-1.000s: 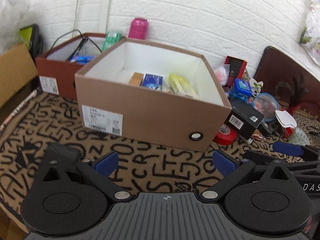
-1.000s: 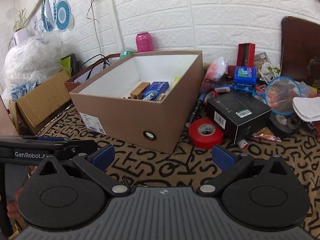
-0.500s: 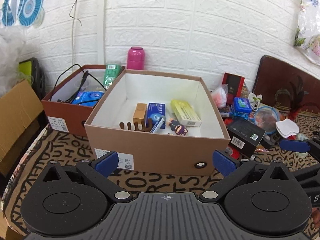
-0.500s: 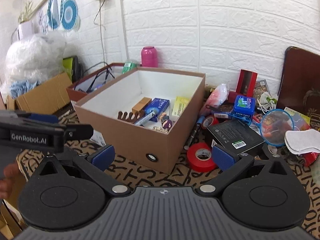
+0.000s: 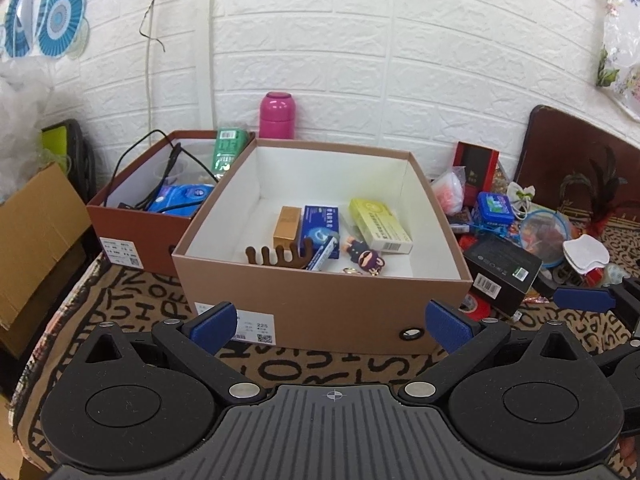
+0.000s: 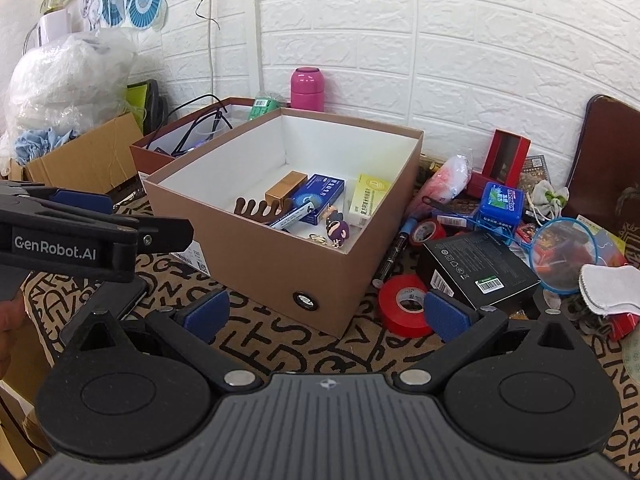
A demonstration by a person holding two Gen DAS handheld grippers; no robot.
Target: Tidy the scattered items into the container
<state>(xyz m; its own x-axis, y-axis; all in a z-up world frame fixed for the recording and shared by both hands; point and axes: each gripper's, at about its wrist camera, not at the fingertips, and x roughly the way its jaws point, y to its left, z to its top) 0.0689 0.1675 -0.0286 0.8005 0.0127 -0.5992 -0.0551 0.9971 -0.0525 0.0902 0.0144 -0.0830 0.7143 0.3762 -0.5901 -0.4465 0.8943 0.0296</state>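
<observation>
While both hand-held grippers hover spread and empty: left hand-held gripper (image 5: pixel 332 322), right hand-held gripper (image 6: pixel 324 312) | step: between picks | tan box (image 6: pixel 256 252) on tabletop, partly filled | next: right reaches red tape roll (image 6: pixel 406 304) just beside box, needs wide pinch

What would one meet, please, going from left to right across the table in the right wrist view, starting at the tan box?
Tan box → black marker → red tape roll → black box → blue-rimmed round lid → white cloth.
</observation>
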